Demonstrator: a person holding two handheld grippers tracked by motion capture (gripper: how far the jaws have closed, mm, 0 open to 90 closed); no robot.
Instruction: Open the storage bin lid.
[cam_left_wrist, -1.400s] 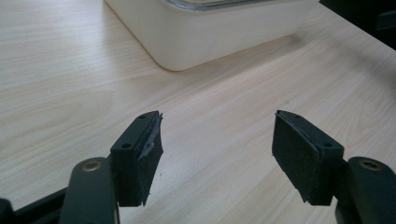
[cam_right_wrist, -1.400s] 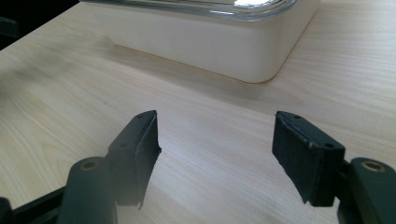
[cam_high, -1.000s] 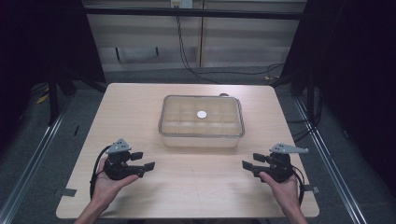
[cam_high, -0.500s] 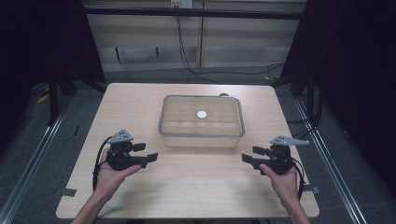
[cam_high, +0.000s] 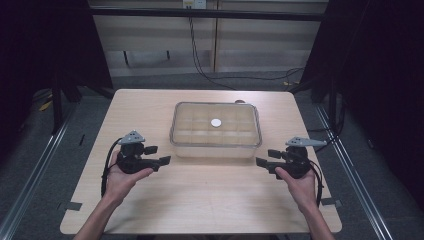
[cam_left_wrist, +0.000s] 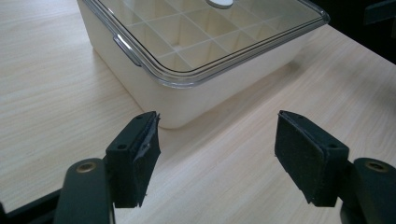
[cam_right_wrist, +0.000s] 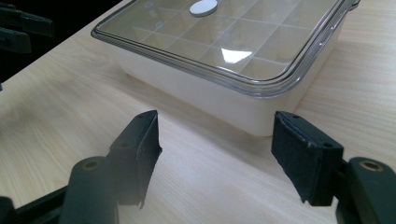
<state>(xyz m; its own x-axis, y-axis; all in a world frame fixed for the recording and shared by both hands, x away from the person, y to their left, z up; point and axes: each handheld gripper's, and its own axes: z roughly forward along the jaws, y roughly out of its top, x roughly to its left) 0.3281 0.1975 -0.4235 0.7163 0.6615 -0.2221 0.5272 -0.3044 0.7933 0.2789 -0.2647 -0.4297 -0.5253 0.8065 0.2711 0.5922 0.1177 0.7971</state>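
now both grippers are closing in on the clear-lidded white compartment box (cam_high: 216, 131) at mid-table; left gripper (cam_high: 159, 156) and right gripper (cam_high: 265, 158) spread, empty, right just widening. approach level, meeting opposite box ends together.

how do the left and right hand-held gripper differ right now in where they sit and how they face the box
The left hand-held gripper sits off the lidded box's near left corner, jaws pointing right; the right hand-held gripper sits off its near right corner, jaws pointing left. The left one's grey plate lies closer to the box than the right one's, which juts outward toward the table edge. Both have open, empty jaws, clear of the box; the right's have just been opening.
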